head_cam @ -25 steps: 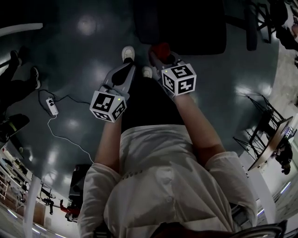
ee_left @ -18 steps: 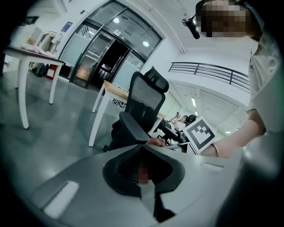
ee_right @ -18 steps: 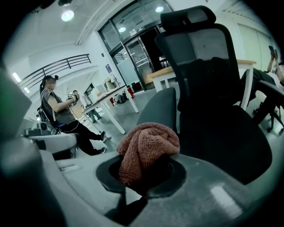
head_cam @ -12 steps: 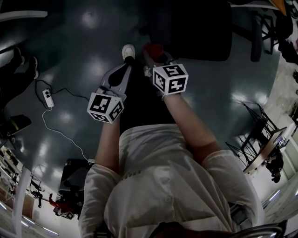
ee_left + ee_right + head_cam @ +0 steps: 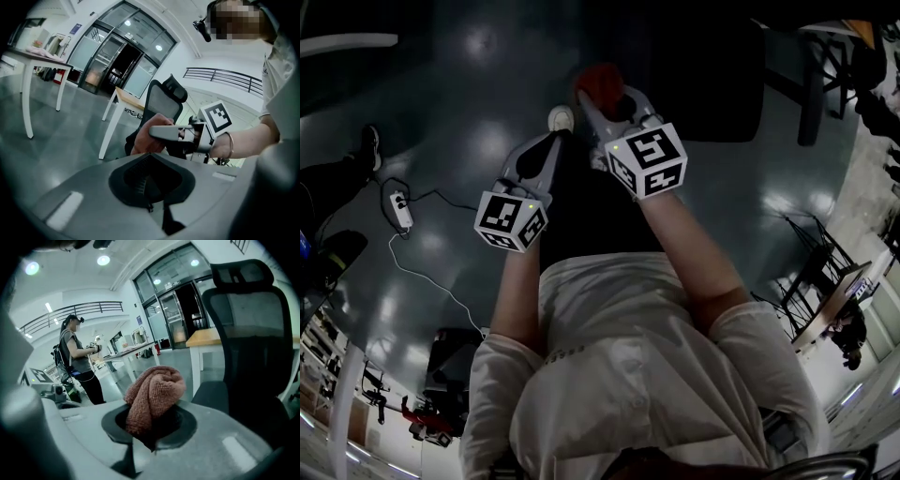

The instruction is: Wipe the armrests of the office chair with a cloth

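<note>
Glossy grey floor (image 5: 469, 122) — cloth (image 5: 152, 394) in right tool (image 5: 151, 437), office chair (image 5: 253, 333) beyond

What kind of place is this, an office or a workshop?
Probably a large open office or lab hall: an office chair, white tables, tall glass doors and a railed upper gallery.

**Head view.** The office chair (image 5: 694, 66) fills the upper centre and right and blocks the way straight ahead of the right gripper (image 5: 602, 94). Bare floor (image 5: 478, 103) lies open in the upper left. A power strip (image 5: 401, 211) with its cable at mid-left, a bystander's leg (image 5: 333, 178) at the left edge and a black metal frame (image 5: 821, 255) at the right edge limit room to the sides.

**Right gripper view.** The chair's backrest closes the right half, and a wooden table (image 5: 206, 339) stands behind it.
</note>
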Available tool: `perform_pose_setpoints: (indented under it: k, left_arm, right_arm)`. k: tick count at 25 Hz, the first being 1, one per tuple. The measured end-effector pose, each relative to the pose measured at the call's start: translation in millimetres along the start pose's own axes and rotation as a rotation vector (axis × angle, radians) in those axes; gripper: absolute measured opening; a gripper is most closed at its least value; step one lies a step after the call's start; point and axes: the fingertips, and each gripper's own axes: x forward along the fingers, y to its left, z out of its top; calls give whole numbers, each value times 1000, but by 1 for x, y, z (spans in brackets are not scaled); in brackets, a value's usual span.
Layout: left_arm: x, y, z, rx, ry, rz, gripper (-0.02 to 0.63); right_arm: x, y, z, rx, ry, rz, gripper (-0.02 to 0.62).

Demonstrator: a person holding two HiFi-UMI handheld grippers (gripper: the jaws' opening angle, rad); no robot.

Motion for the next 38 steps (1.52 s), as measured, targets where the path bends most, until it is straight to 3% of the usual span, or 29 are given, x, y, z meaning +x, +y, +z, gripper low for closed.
perform_pose_setpoints:
  k: [5,11,17,22,28,38]
  left_arm:
    - [21,20,32,5,12,-18,18]
    - [51,47,66,16,34,-44,17]
    - [78,78,83,11,62,-64,17]
    - [97,85,83,10,90,-97,17]
    - [112,83,73,5,114,-124,17]
    - [96,77,64,-29,101,-104,17]
  right_arm:
    - [14,-63,87,-139,-112,-94,48]
    - [27,-153,131,-118,-138,-243,49]
    - [41,-209,111,-92,-46,-333,49]
    - [54,-219,68,-55,94,-301,48]
    - [65,-208,37,-14,203,-251,49]
    - [80,-179,38,-82,319,-205,48]
